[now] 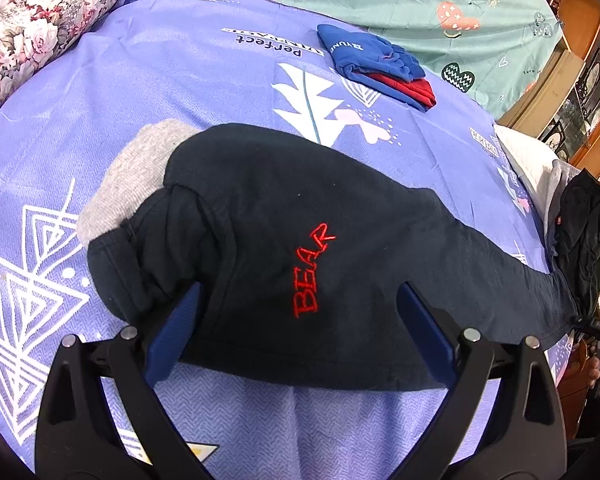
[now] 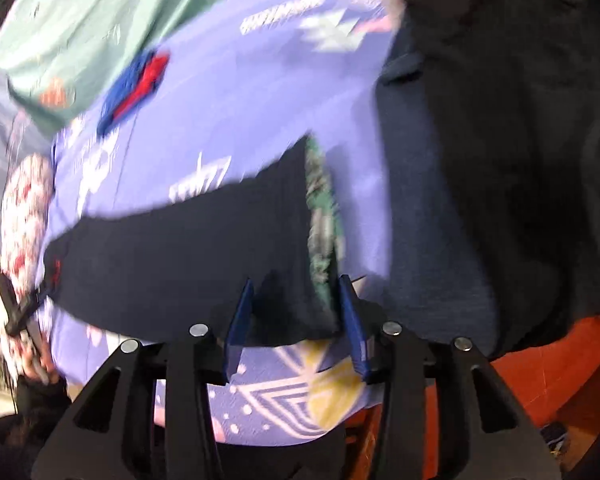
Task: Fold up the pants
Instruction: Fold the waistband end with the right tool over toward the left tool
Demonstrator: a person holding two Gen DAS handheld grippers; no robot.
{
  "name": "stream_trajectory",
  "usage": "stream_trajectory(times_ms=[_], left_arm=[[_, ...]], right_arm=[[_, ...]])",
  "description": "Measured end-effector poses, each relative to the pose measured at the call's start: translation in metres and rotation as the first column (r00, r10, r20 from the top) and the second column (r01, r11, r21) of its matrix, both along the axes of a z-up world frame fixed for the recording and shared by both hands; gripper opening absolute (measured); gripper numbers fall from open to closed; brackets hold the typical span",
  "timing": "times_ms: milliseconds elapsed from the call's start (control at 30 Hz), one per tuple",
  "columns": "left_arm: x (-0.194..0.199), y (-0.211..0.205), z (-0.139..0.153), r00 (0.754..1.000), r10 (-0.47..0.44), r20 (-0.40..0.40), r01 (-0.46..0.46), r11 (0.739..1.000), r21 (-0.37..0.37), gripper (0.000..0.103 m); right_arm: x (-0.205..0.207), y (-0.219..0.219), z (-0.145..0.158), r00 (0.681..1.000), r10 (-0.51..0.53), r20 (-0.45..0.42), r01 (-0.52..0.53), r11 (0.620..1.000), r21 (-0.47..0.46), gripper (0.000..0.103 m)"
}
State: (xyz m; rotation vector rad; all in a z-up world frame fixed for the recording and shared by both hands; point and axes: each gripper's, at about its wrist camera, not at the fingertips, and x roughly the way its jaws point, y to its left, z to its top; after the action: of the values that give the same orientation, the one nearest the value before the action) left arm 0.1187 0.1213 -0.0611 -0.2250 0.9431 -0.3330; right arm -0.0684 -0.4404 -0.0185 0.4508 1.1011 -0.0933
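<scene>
The black pants (image 1: 300, 240) lie across the purple bed sheet (image 1: 160, 92). The left gripper (image 1: 300, 308) has its fingers spread wide over the near edge; the right gripper (image 2: 296, 300) has its fingers narrowed around the waistband end, contact blurred. Lift both ends level so the fold lands square.

We see the left gripper (image 1: 300, 320) at the bottom of the left wrist frame: two blue, ribbed fingers (image 1: 182, 328) on matte black linkage arms with triangular cut-outs and round silver pivot pins. The right gripper (image 2: 298, 324) at the bottom of the right wrist frame shows the same build, with blue fingers (image 2: 240, 324), black arms and silver pins. At lower left there, blurred, we see a bare-skinned hand (image 2: 34, 364) above a black sleeve (image 2: 40, 400).
</scene>
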Motion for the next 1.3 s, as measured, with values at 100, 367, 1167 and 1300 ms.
stream_trajectory(times_ms=[100, 367, 1167, 1300], left_arm=[[0.0, 0.001, 0.0, 1.0, 0.001, 0.001, -0.001, 1.0, -0.008, 0.098], [-0.001, 0.005, 0.001, 1.0, 0.002, 0.002, -0.002, 0.999, -0.038, 0.098], [-0.003, 0.014, 0.0, 1.0, 0.004, 0.006, -0.004, 0.994, -0.11, 0.098], [-0.004, 0.014, 0.0, 1.0, 0.004, 0.006, -0.003, 0.995, -0.104, 0.098]], right_arm=[[0.005, 0.005, 0.0, 1.0, 0.016, -0.023, -0.016, 0.999, -0.036, 0.018], [0.005, 0.068, 0.075, 0.973, 0.119, 0.198, -0.121, 0.993, -0.004, 0.014], [0.079, 0.287, 0.014, 0.861, 0.509, 0.016, -0.493, 0.839, -0.23, 0.045], [0.082, 0.308, -0.01, 0.841, 0.539, -0.046, -0.525, 0.792, -0.313, 0.032]])
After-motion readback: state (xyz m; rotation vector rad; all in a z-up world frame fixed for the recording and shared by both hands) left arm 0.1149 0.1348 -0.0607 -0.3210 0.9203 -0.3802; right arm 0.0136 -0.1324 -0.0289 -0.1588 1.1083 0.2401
